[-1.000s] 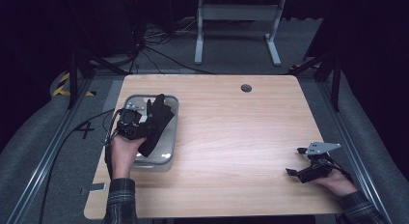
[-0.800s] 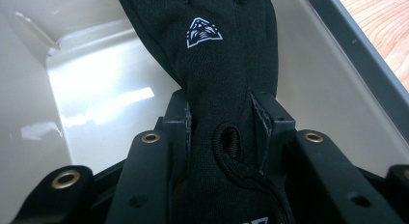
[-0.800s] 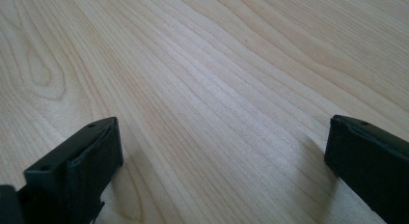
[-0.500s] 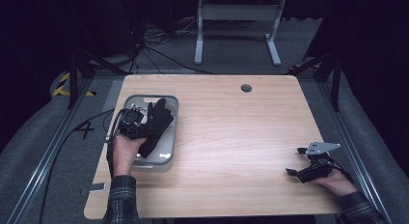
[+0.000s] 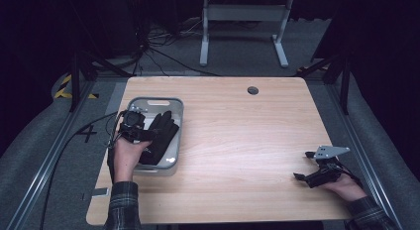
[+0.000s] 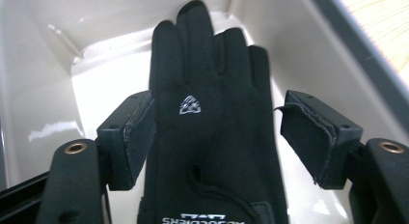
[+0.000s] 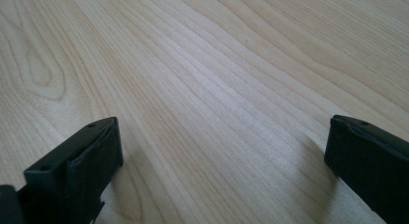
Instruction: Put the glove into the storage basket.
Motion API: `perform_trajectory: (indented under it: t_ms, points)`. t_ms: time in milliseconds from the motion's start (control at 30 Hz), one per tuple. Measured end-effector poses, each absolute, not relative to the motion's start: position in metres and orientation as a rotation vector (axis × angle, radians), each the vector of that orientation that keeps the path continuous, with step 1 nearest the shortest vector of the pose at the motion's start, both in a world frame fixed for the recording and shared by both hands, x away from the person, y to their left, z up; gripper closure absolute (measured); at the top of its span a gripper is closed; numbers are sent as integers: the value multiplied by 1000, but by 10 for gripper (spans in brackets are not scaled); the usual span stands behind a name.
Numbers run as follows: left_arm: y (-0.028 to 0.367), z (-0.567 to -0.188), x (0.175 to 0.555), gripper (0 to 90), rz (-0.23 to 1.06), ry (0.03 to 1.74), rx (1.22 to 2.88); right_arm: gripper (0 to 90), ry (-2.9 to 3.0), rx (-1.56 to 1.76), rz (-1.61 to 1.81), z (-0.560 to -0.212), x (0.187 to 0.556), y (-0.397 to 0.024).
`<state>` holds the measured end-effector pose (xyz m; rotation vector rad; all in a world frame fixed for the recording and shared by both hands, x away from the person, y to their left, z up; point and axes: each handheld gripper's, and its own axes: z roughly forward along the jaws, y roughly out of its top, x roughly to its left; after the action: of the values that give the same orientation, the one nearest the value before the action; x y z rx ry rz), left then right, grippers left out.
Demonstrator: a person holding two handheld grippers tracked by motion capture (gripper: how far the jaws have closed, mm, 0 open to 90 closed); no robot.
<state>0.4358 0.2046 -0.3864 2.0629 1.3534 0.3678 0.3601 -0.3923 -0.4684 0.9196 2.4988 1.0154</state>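
Fingers (image 6: pixel 128 137) of the left gripper (image 6: pixel 217 132) are spread wide on either side of a black glove (image 6: pixel 207 137), not pinching it, and the glove lies flat in the grey tray (image 5: pixel 171 103) by the desk's (image 5: pixel 237 126) left edge. Over near the right edge, the right gripper (image 5: pixel 304 178) sits low above bare wood with its jaws wide apart too, holding nothing.
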Motion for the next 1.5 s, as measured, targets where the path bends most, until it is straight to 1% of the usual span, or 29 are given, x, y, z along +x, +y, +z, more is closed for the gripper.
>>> perform_trajectory:
  t_ms: [267,600,1100,1500]
  points:
    - [188,-375,430,279,339,1274,2022,3,2498,920,1016,-468,360,-392]
    - [166,-367,426,249,323,1203,2022,3,2499,920,1015,-468,360,-392]
    - [119,-362,414,237,304,1077,2025,3,2499,919,1016,-468,360,-392]
    - [72,-364,401,227,267,964,2046,3,2501,917,1015,-468,360,-392]
